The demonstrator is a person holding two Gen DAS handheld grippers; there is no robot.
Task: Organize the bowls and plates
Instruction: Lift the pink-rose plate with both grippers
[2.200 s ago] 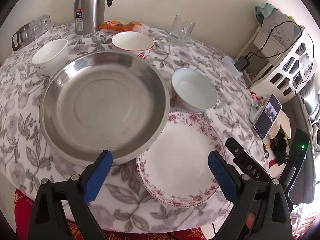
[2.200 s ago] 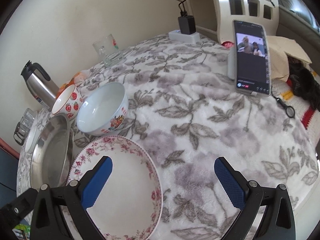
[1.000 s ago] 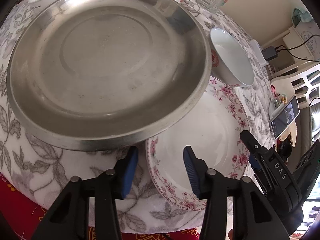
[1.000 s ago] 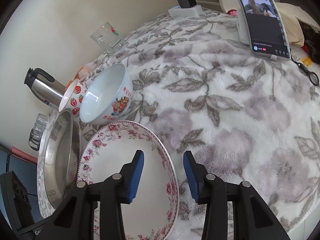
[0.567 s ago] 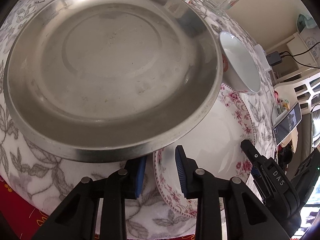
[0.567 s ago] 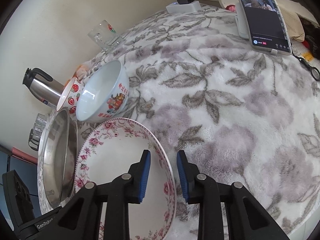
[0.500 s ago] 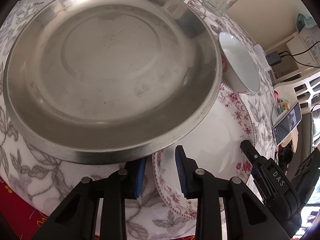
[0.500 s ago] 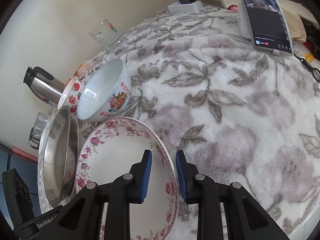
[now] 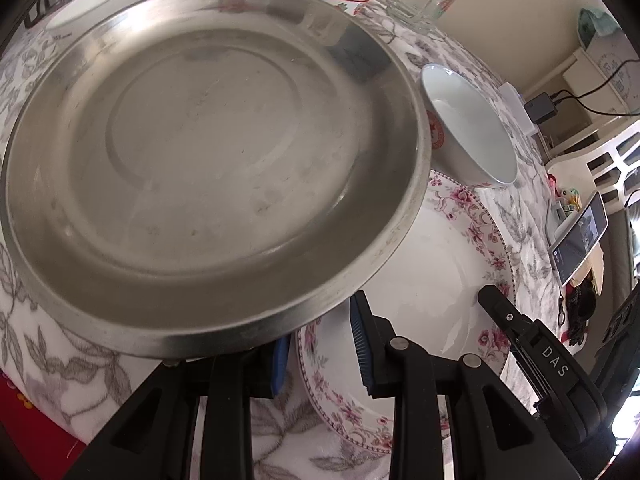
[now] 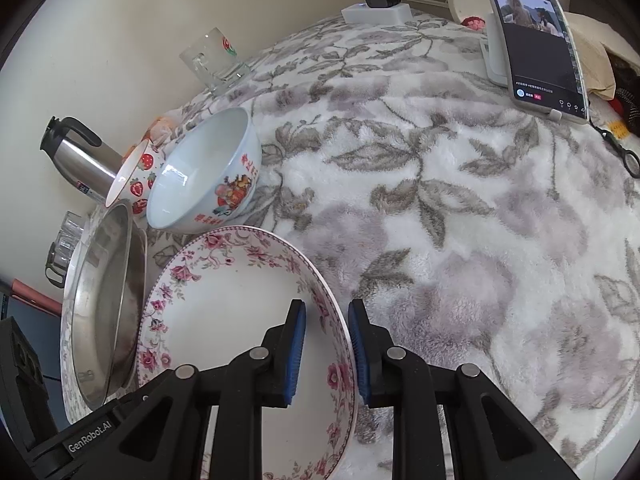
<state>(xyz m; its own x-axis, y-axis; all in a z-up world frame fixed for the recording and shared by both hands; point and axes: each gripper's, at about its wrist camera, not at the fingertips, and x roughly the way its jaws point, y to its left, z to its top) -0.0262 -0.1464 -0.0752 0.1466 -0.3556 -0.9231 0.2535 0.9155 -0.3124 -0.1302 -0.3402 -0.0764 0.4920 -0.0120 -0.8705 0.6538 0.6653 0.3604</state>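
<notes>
Nearest me, both grippers have just been closing. The left gripper (image 9: 320, 344) is clamped on the near rim of the steel plate (image 9: 208, 152), one blue pad under the lip, the other above it. The right gripper (image 10: 326, 348) now pinches the rim of the floral plate (image 10: 232, 296) between its pads. A second ago both stood wider, so I judge both plates are gripped and ready to lift, probably for stacking.

The steel plate overlaps the floral plate's left edge on the flowered tablecloth (image 10: 460, 240). Beyond sit a white bowl (image 10: 208, 172) and a strawberry bowl (image 10: 138, 178), untouched. The left gripper's lower pad is mostly hidden under the steel rim. The flask (image 10: 78, 160) and another bowl (image 9: 94, 2) are cut off in the left view.
</notes>
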